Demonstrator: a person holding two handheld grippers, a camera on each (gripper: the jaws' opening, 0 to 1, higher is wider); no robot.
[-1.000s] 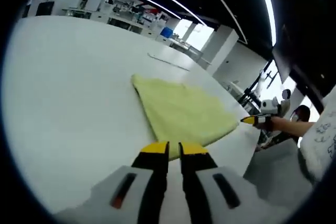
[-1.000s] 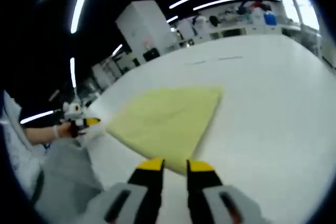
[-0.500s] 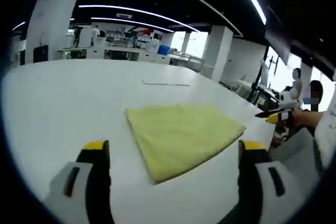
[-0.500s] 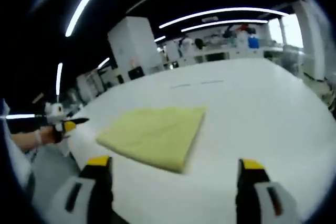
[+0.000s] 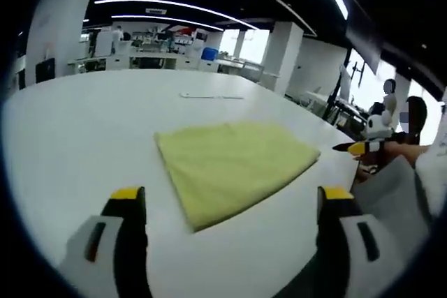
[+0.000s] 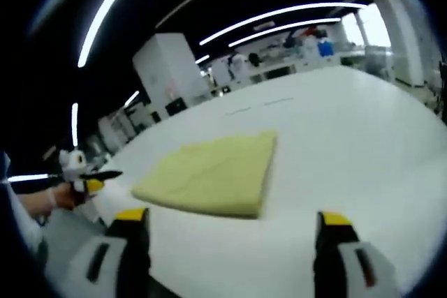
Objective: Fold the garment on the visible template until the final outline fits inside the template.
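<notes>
White and wide, the table (image 5: pixel 77 137) runs back toward a bright workshop with strip lights overhead and benches far behind. On it lies the garment (image 5: pixel 234 165) — a pale yellow cloth, folded into a compact, roughly four-sided stack with flat top and doubled edges. It rests on the near part of the table, close to the edge where the person stands.

A thin pale line (image 5: pixel 209 95) shows on the table well beyond the garment; whether it belongs to the template cannot be told, and no clear template outline shows around the cloth itself.

In the left gripper view the left gripper (image 5: pixel 230 204) hovers on the near side of the garment with its jaws spread wide, holding nothing; the cloth sits between and beyond the yellow tips, not touched. In the right gripper view the right gripper (image 6: pixel 228 225) is likewise spread wide and empty, with the garment (image 6: pixel 213 176) ahead of it and apart from both tips. Each view also catches the other gripper off to the side of the garment, held in a hand past the table edge.

Judging by the tidy, small outline and both tools released, the folding looks largely or wholly done — what is left, if anything, is confirming the stack sits inside the template, which these views do not show.
</notes>
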